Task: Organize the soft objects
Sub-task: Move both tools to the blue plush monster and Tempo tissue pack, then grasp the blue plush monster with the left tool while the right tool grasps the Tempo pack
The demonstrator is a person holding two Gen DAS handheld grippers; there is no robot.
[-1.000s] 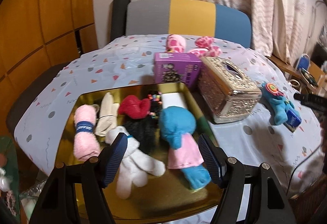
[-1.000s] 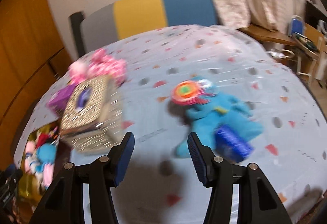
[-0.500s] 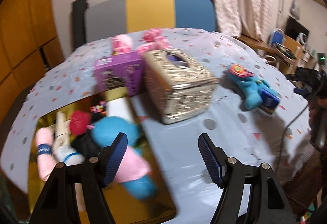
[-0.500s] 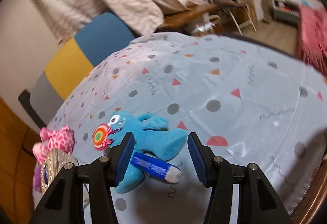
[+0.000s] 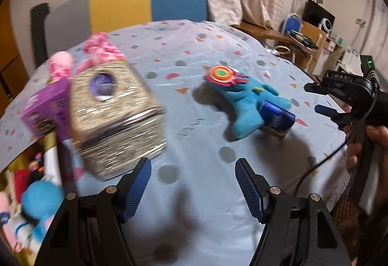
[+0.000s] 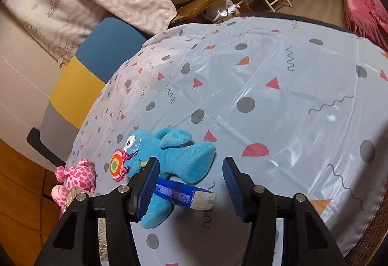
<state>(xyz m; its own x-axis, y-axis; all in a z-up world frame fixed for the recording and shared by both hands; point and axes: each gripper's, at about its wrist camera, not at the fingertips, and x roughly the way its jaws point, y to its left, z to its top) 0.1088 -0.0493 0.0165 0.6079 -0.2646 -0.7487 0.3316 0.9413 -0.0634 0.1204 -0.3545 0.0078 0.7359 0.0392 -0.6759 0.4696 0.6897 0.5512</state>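
A blue plush toy (image 5: pixel 245 106) with a round striped lollipop lies on the patterned tablecloth (image 5: pixel 194 67); it also shows in the right wrist view (image 6: pixel 179 157). A blue packet (image 6: pixel 181 193) lies against it. My right gripper (image 6: pixel 190 183) is open, just above the toy and packet, and shows from the side in the left wrist view (image 5: pixel 339 101). My left gripper (image 5: pixel 192 183) is open and empty over bare cloth. A pink spotted plush (image 5: pixel 97 52) lies behind the boxes. Several soft toys (image 5: pixel 38 198) lie in the gold tray at far left.
A shiny gold tissue box (image 5: pixel 114 118) and a purple box (image 5: pixel 46 108) stand left of centre. A chair (image 5: pixel 135 4) with grey, yellow and blue panels is behind the table. The table's edge (image 6: pixel 363 241) curves close on the right.
My left gripper swung right, from over the gold tray to the cloth before the blue plush. My right gripper moved in close over the blue plush and packet.
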